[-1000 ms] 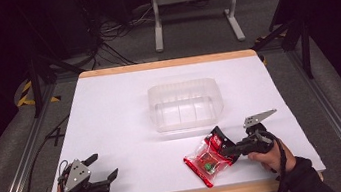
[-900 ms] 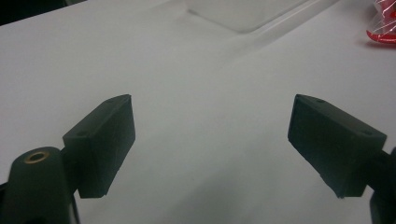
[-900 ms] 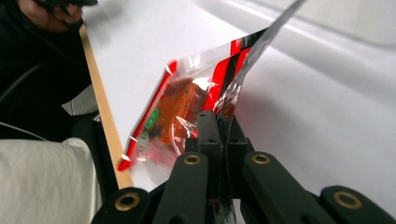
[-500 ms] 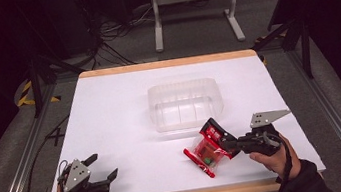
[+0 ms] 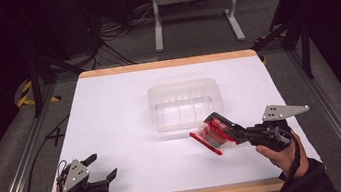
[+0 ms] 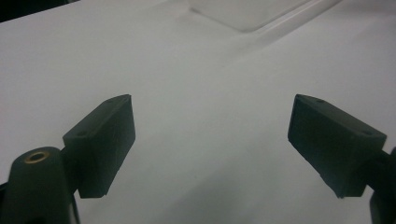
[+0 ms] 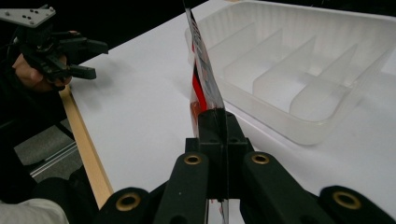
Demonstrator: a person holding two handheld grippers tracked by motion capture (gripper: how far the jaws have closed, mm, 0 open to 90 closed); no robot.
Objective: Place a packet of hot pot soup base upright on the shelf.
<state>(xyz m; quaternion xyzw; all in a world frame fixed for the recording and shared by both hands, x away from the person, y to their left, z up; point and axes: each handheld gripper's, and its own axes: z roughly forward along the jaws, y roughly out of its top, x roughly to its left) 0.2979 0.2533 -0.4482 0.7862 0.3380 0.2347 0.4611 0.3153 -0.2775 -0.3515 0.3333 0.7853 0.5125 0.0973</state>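
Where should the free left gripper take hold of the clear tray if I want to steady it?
Grip the tray by its near-left rim, coming from the left gripper's side with one jaw over the thin upright wall. The right gripper already holds the red packet by the near-right edge.

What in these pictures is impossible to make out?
- Red packet: its print is too small in the high view, and edge-on in the right gripper view.
- Its gripped edge: hidden between the shut right claw.
- Clear tray: cut off by the top edge of the left gripper view.
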